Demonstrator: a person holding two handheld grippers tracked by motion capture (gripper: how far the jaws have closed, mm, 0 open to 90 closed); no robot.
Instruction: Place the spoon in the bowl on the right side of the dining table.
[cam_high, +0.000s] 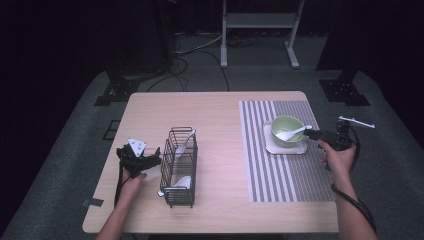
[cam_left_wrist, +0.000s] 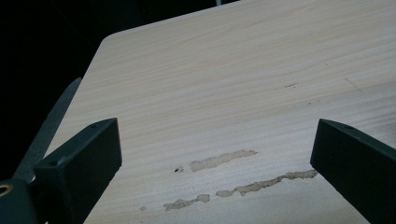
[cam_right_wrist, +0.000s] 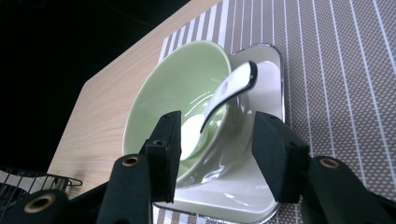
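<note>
R gripper (cam_high: 311, 133) sits at the right edge of the striped placemat (cam_high: 285, 175), jaws pointing at the green bowl (cam_high: 287, 131); in the right gripper view its jaws stand apart w/ a gap on each side of the white spoon (cam_right_wrist: 219, 105), pads not pressing on the handle, so open and gripping nothing. Spoon lies in the bowl, scoop end down inside, handle leaning up over the rim toward the gripper; handle tip is free in the air btwn the jaws. Bowl stands on a white square plate (cam_high: 300, 148), which rests on the placemat, right half of the table (cam_high: 215, 110).

L gripper (cam_high: 156, 156) rests low at the table's left side, just beside the black wire basket (cam_high: 179, 165); in the left gripper view its jaws are wide apart over bare wood w/ nothing btwn them, so open, empty. Basket holds two more white spoons, one propped at the far end (cam_high: 184, 142), one lying at the near end (cam_high: 179, 182). Basket and bowl are well apart.
</note>
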